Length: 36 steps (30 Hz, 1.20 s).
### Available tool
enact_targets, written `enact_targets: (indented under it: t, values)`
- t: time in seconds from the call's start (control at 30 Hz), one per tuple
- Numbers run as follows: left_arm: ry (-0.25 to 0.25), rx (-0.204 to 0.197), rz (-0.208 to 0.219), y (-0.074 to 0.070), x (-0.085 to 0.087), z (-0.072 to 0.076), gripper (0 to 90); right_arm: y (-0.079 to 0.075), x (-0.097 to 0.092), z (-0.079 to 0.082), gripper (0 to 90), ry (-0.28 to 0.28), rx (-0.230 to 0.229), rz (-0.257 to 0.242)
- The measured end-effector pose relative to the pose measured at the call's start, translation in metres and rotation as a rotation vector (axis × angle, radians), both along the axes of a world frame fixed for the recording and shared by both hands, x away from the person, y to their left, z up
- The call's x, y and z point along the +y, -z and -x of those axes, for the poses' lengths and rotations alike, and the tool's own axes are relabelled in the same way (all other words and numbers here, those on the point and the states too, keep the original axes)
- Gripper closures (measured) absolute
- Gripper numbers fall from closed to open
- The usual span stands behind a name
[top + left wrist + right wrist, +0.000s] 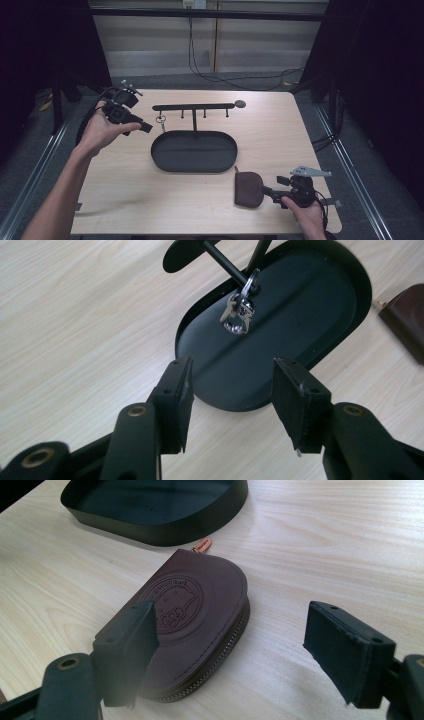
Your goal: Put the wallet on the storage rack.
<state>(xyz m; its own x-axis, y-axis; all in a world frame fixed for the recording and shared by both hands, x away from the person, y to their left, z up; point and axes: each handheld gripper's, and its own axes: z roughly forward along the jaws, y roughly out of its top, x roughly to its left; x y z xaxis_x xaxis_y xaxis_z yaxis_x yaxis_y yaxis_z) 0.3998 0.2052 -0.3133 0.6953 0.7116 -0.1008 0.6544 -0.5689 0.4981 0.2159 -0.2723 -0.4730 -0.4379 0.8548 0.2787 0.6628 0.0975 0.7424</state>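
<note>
While the silver bunch of keys hangs by its ring from the black metal peg rack over the black oval metal tray, the left gripper stands open w/ nothing between its jaws; right gripper is open too, jaws either side of the brown leather zip pouch (not pressing); risk: a bump to the rack could shake the keys off.
</note>
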Motion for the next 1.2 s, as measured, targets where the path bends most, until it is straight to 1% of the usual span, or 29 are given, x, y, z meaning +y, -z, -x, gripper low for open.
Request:
enact_targets:
  t: [0.03,0.07,0.13,0.17,0.2,0.27,0.3,0.4,0.47,0.5,0.53,0.6,0.63,0.67,0.7,0.73,0.77,0.8,0.83,0.87,0.93,0.97,1.1,1.13,1.17,1.2]
  values:
    - [-0.009,-0.016,0.014,0.001,0.002,0.003,49.8,0.0,0.0,0.0,21.2,0.001,0.001,-0.001]
    - [-0.01,-0.019,0.018,0.002,0.003,0.004,48.6,0.0,0.0,-0.001,21.2,-0.002,-0.002,-0.001]
    - [-0.037,-0.036,0.026,0.005,0.006,0.008,45.6,0.0,0.0,-0.001,21.2,0.001,0.001,-0.004]
    - [-0.037,-0.039,0.017,0.007,0.009,0.01,43.7,0.0,0.0,-0.002,21.2,0.001,0.002,-0.003]
    - [-0.055,-0.042,0.016,0.008,0.011,0.012,41.4,0.001,0.0,-0.002,21.2,0.0,0.002,-0.003]
    - [-0.076,-0.054,0.023,0.011,0.015,0.017,38.6,0.0,0.0,-0.001,21.2,0.002,0.001,-0.003]
    - [-0.075,-0.064,0.029,0.013,0.018,0.02,38.3,0.0,0.0,-0.001,21.2,0.002,0.0,-0.003]
    - [-0.084,-0.062,0.05,0.019,0.023,0.028,31.8,0.0,0.0,-0.001,21.2,0.003,0.0,-0.003]
    - [-0.085,-0.064,0.046,0.023,0.026,0.032,27.4,0.0,0.0,-0.001,21.2,0.001,-0.002,-0.004]
    - [-0.091,-0.055,0.059,0.025,0.028,0.034,25.9,0.0,0.0,-0.001,21.2,0.001,-0.001,-0.005]
    - [-0.097,-0.054,0.086,0.027,0.03,0.036,24.2,0.0,0.0,-0.001,21.2,0.001,-0.001,-0.004]
    - [-0.105,-0.049,0.12,0.031,0.035,0.041,20.2,0.0,0.0,-0.001,21.2,0.001,-0.002,-0.001]
    - [-0.099,-0.063,0.124,0.034,0.036,0.044,19.0,0.0,0.0,0.0,21.2,0.001,-0.003,0.001]
    - [-0.095,-0.061,0.129,0.037,0.038,0.047,16.6,0.0,0.0,0.0,21.2,0.002,-0.003,-0.001]
    - [-0.087,-0.053,0.135,0.039,0.04,0.05,16.3,0.0,0.0,0.0,21.2,0.002,-0.005,0.0]
    - [-0.092,-0.064,0.148,0.042,0.041,0.053,17.7,0.0,0.0,0.0,21.2,0.003,-0.002,-0.001]
    - [-0.105,-0.08,0.174,0.044,0.043,0.058,17.9,0.0,0.0,0.0,21.2,0.002,-0.002,0.0]
    - [-0.114,-0.07,0.186,0.048,0.045,0.06,17.9,0.0,0.0,-0.001,21.2,0.0,-0.003,0.0]
    - [-0.125,-0.067,0.196,0.051,0.046,0.062,17.9,0.0,0.0,-0.001,21.2,0.0,-0.003,0.001]
    - [-0.112,-0.076,0.202,0.054,0.048,0.064,17.9,0.0,0.0,-0.001,21.2,-0.001,-0.002,0.001]
    - [-0.131,-0.083,0.219,0.059,0.053,0.068,17.4,0.0,0.0,-0.001,21.4,0.001,-0.001,0.0]
    - [-0.132,-0.091,0.229,0.062,0.056,0.071,17.3,0.0,0.0,-0.001,21.4,0.001,-0.001,-0.001]
    - [-0.145,-0.099,0.258,0.074,0.067,0.083,16.1,0.0,0.0,-0.001,21.4,0.005,0.0,-0.001]
    - [-0.158,-0.11,0.267,0.077,0.069,0.087,16.9,0.0,0.0,-0.001,21.4,0.006,0.001,-0.002]
    - [-0.166,-0.126,0.256,0.08,0.072,0.091,17.9,0.0,0.0,-0.001,21.4,0.007,0.001,-0.002]
    - [-0.18,-0.141,0.261,0.082,0.073,0.096,18.9,0.0,0.0,-0.001,21.5,0.007,0.0,-0.004]
